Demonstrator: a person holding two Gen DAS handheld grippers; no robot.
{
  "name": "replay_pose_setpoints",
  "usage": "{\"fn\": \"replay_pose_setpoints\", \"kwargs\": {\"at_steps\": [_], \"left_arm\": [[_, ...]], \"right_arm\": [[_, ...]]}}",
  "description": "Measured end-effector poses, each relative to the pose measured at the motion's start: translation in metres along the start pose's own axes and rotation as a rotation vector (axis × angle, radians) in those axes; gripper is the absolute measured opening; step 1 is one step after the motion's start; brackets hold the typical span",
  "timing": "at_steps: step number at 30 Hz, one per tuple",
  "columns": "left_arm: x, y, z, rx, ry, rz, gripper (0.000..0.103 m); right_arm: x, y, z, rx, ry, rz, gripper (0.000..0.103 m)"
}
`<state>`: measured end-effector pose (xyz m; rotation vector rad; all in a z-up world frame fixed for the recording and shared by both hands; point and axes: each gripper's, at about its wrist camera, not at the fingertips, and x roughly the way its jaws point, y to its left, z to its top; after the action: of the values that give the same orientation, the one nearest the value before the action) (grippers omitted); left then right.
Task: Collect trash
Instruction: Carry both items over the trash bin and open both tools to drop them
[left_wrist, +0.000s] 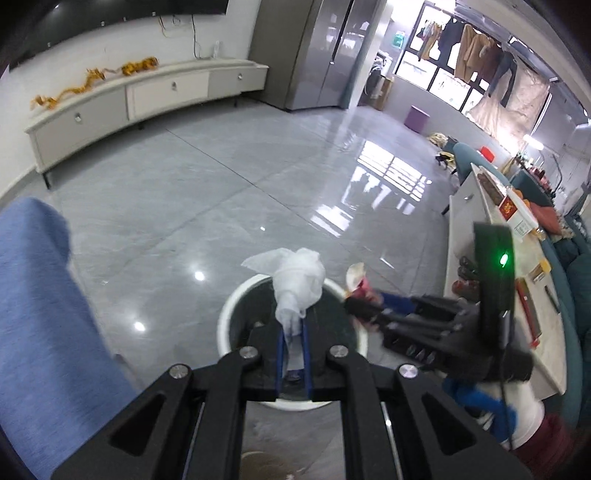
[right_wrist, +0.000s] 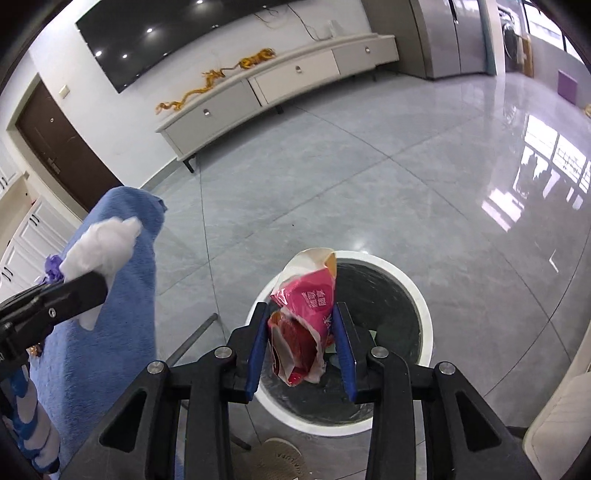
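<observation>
Glossy grey floor tiles (right_wrist: 369, 177) spread wide and bare around a white-rimmed trash bin (right_wrist: 421, 306), with a low TV cabinet (right_wrist: 288, 88) well back along the wall. Over the bin's mouth, the left gripper (left_wrist: 293, 338) is clamped on a crumpled white tissue (left_wrist: 299, 280). Beside it, the right gripper (right_wrist: 301, 341) pinches a red snack wrapper (right_wrist: 306, 317) above the near rim; its white printed characters seem too blurred to read.
</observation>
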<state>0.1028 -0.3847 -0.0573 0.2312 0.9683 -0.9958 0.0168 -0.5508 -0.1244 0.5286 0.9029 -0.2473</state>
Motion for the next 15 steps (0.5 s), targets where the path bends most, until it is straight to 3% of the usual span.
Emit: {"fn": "replay_pose_setpoints", "kwargs": {"at_steps": [1,2,3,4,9,15], "left_arm": [[0.008,-0.001,0.005,-0.013,0.008,-0.021,0.02],[0.012,-0.002,0.006,-0.021,0.01,-0.03,0.035],[0.015,-0.003,0.009,-0.029,0.007,-0.036,0.05],[0.017,-0.005,0.012,-0.037,-0.002,-0.041,0.052],[0.006,-0.006,0.017,-0.035,-0.03,-0.037,0.052],[-0.041,0.005,0.007,-0.021,-0.109,0.064,0.052]], "right_arm": [[0.004,-0.004,0.001,0.006,0.006,-0.004,0.046],[0.006,-0.006,0.002,0.009,0.009,-0.008,0.055],[0.009,-0.009,0.002,0.013,0.01,-0.017,0.058],[0.011,-0.011,0.002,0.018,0.01,-0.022,0.058],[0.006,-0.014,-0.001,0.014,0.002,-0.043,0.058],[-0.022,-0.01,-0.002,0.001,-0.05,-0.06,0.058]]}}
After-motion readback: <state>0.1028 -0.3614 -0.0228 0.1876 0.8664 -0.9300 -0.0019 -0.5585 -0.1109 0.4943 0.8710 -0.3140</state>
